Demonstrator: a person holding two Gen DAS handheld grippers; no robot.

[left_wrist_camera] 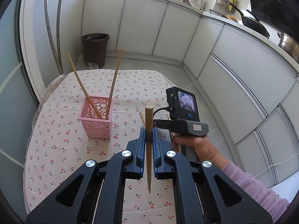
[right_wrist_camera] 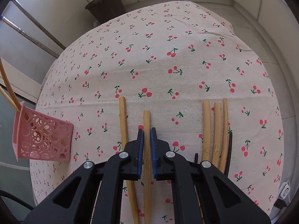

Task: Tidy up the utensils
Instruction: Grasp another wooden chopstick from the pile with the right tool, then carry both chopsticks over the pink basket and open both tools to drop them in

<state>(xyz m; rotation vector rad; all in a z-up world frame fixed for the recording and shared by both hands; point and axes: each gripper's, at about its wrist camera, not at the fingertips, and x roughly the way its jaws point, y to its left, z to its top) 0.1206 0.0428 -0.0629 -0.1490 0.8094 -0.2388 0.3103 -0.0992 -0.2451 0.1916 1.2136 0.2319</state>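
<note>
My left gripper is shut on a bamboo chopstick and holds it upright above the table, right of the pink perforated basket. Two chopsticks stand leaning in that basket. My right gripper is low over the cloth with its jaws closed around a chopstick that lies on the table. Another chopstick lies just left of it. Three more chopsticks lie to the right. The basket also shows in the right wrist view at the left.
The round table has a cherry-print cloth. A dark bin stands on the floor behind the table. White cabinets run along the back and right. The right hand-held gripper body is right of my left gripper.
</note>
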